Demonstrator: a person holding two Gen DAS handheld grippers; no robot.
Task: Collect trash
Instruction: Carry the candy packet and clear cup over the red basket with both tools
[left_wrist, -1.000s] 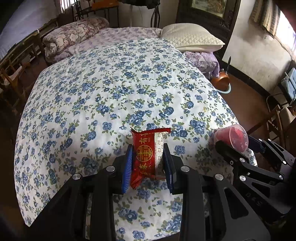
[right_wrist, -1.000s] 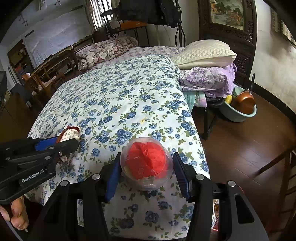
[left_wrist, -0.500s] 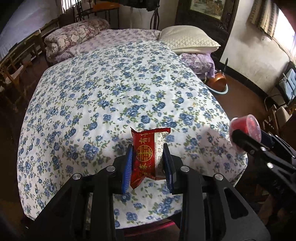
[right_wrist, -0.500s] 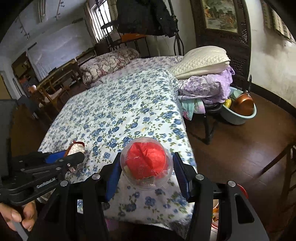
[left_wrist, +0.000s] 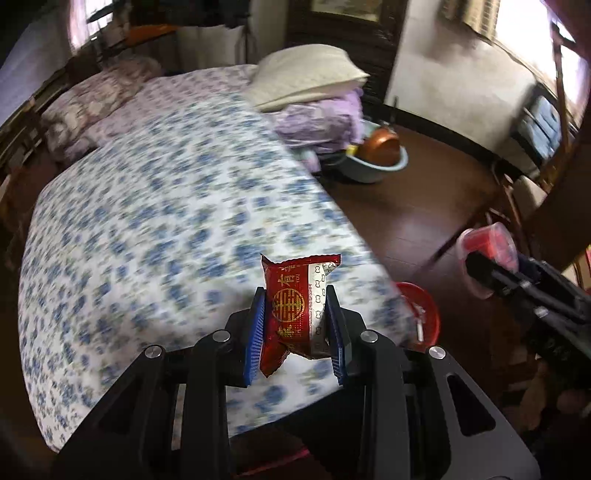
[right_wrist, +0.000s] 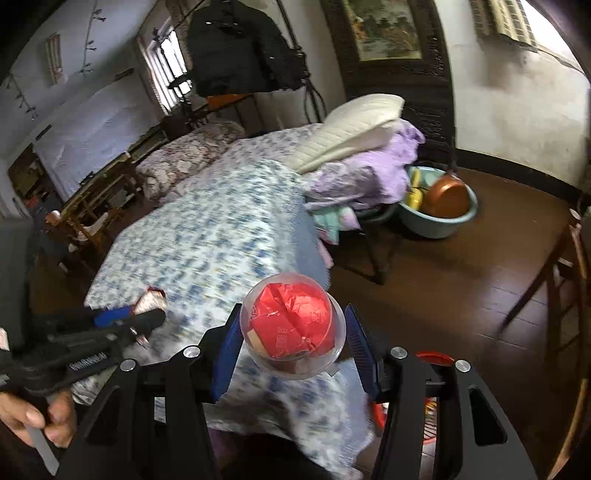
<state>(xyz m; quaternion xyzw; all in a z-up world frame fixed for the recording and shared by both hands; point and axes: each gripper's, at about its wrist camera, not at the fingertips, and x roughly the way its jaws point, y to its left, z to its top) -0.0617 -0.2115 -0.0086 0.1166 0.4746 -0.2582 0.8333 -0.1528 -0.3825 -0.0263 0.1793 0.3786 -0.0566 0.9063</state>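
Left gripper (left_wrist: 295, 325) clamped on a red snack wrapper (left_wrist: 293, 314), blue pads tight on both its sides, wrapper upright, held above the near corner of the bed (left_wrist: 155, 229) with the blue-flowered cover. Red bin (left_wrist: 424, 314) on the brown floor just past that corner, partly hidden. Right gripper (right_wrist: 293, 339) grips a clear round plastic cup (right_wrist: 293, 328) stuffed with red paper, pads on either side, held over the bed's edge. Blue basin (right_wrist: 439, 218) with a copper pot (right_wrist: 447, 199) near the pillow (right_wrist: 354, 122) end.
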